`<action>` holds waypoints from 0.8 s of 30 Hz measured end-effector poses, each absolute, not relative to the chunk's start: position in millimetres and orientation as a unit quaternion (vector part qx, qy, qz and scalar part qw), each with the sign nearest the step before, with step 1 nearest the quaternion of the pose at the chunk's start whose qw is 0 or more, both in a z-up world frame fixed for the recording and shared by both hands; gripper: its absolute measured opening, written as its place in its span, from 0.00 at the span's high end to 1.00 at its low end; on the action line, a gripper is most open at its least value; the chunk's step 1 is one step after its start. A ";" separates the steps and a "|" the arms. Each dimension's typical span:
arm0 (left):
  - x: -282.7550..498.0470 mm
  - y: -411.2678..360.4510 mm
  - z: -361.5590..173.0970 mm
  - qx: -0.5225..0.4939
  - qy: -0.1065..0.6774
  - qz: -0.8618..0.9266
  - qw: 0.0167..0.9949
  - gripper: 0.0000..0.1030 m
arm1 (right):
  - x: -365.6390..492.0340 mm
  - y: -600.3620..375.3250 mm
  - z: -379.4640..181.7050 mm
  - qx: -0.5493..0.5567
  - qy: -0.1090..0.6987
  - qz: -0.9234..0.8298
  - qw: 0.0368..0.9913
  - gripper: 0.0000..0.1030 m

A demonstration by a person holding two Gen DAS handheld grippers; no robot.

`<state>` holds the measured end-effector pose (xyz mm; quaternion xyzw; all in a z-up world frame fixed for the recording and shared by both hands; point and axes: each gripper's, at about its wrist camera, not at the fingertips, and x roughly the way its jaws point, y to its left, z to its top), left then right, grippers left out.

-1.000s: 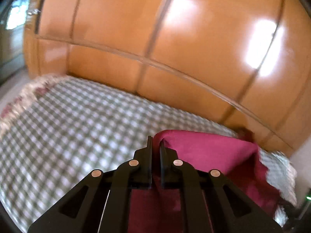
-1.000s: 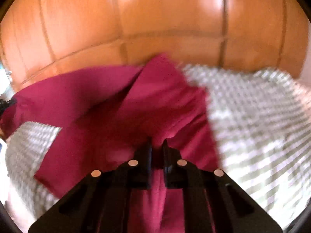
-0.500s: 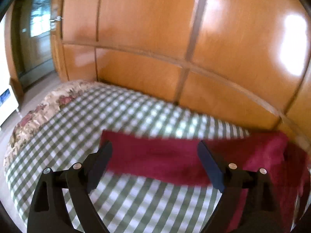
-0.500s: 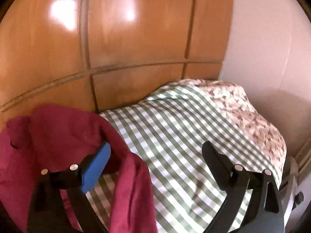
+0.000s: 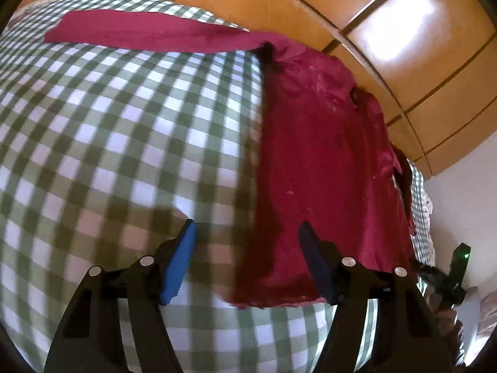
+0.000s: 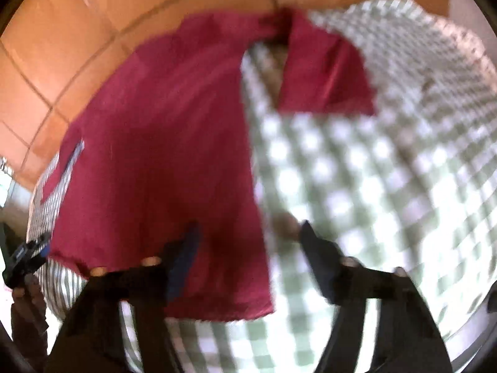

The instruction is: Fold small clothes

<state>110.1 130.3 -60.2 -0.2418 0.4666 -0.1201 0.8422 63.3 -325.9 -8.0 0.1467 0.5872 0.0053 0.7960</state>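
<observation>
Red garment (image 5: 326, 155) flat on checked bedspread (image 5: 108, 124) below wooden panelling (image 5: 388, 31); both grippers' fingers wide.

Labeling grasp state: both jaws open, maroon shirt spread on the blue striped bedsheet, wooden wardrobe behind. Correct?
One thing is off: the bedsheet is green-and-white checked, not blue striped, as the left wrist view shows clearly. The rest holds: the left gripper and right gripper both have their jaws open, the maroon shirt lies spread on the sheet, and the wooden wardrobe stands behind.

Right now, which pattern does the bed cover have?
Green and white checks on the bed cover, sharpest in the left wrist view.
</observation>
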 end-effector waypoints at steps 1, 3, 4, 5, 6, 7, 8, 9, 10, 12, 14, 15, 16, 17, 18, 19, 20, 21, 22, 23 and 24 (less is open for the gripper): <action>112.8 123.9 -60.8 -0.240 0.475 -0.136 0.836 0.86 | 63.9 -320.3 -7.3 0.130 0.586 0.011 0.800 0.55; 115.3 114.5 -61.2 -0.230 0.485 -0.130 0.834 0.94 | 67.0 -319.0 -3.9 0.129 0.590 0.016 0.797 0.81; 114.2 110.0 -57.9 -0.219 0.480 -0.127 0.840 0.97 | 67.6 -319.3 0.4 0.131 0.589 0.021 0.797 0.92; 111.9 109.2 -56.7 -0.215 0.478 -0.124 0.843 0.97 | 66.4 -319.9 11.3 0.125 0.581 0.024 0.804 0.92; 110.0 108.1 -54.3 -0.214 0.473 -0.123 0.846 0.97 | 64.7 -320.8 18.0 0.121 0.573 0.017 0.810 0.92; 104.4 109.6 -49.7 -0.216 0.463 -0.127 0.850 0.97 | 61.1 -322.7 27.3 0.119 0.564 0.023 0.817 0.92; 98.8 110.0 -43.0 -0.217 0.456 -0.131 0.853 0.97 | 55.8 -325.5 42.2 0.116 0.552 0.030 0.825 0.92; 93.6 111.2 -38.1 -0.218 0.451 -0.135 0.855 0.97 | 52.0 -329.3 50.0 0.114 0.544 0.033 0.830 0.92; 84.0 111.1 -31.8 -0.220 0.445 -0.142 0.856 0.97 | 45.6 -331.1 59.1 0.111 0.538 0.036 0.835 0.93; 66.6 110.7 -20.2 -0.218 0.438 -0.155 0.858 0.97 | 32.1 -337.6 73.0 0.101 0.531 0.039 0.840 0.93; 40.5 107.9 -12.3 -0.219 0.435 -0.170 0.857 0.97 | 15.9 -344.3 76.9 0.092 0.538 0.035 0.837 0.93; 30.4 107.4 -10.7 -0.219 0.435 -0.174 0.856 0.97 | 5.0 -348.9 76.1 0.090 0.544 0.032 0.834 0.93; 16.8 106.3 -10.6 -0.223 0.437 -0.177 0.853 0.97 | -1.3 -350.2 71.5 0.089 0.549 0.029 0.831 0.93; 6.1 107.2 -14.2 -0.227 0.441 -0.180 0.849 0.97 | -11.8 -355.1 65.0 0.091 0.560 0.025 0.823 0.93; -2.0 106.2 -17.3 -0.230 0.448 -0.180 0.845 0.97 | -15.7 -358.0 59.5 0.095 0.569 0.020 0.816 0.93; -9.1 103.6 -24.0 -0.225 0.459 -0.174 0.842 0.97 | -24.3 -360.3 50.9 0.099 0.578 0.014 0.810 0.93; -13.5 101.7 -33.0 -0.222 0.472 -0.169 0.836 0.97 | -30.6 -362.9 39.8 0.107 0.591 0.012 0.799 0.93; -15.3 102.1 -39.4 -0.220 0.482 -0.165 0.832 0.97 | -33.1 -361.5 32.8 0.107 0.599 0.013 0.794 0.93; -15.1 100.3 -46.8 -0.212 0.493 -0.151 0.830 0.97 | -34.8 -359.0 27.7 0.100 0.604 0.011 0.791 0.92; -13.0 99.3 -50.4 -0.207 0.500 -0.147 0.828 0.97 | -36.3 -356.2 26.4 0.091 0.608 0.007 0.789 0.90; -10.3 99.7 -51.7 -0.205 0.505 -0.143 0.826 0.97 | -34.8 -354.5 24.2 0.080 0.613 0.002 0.786 0.88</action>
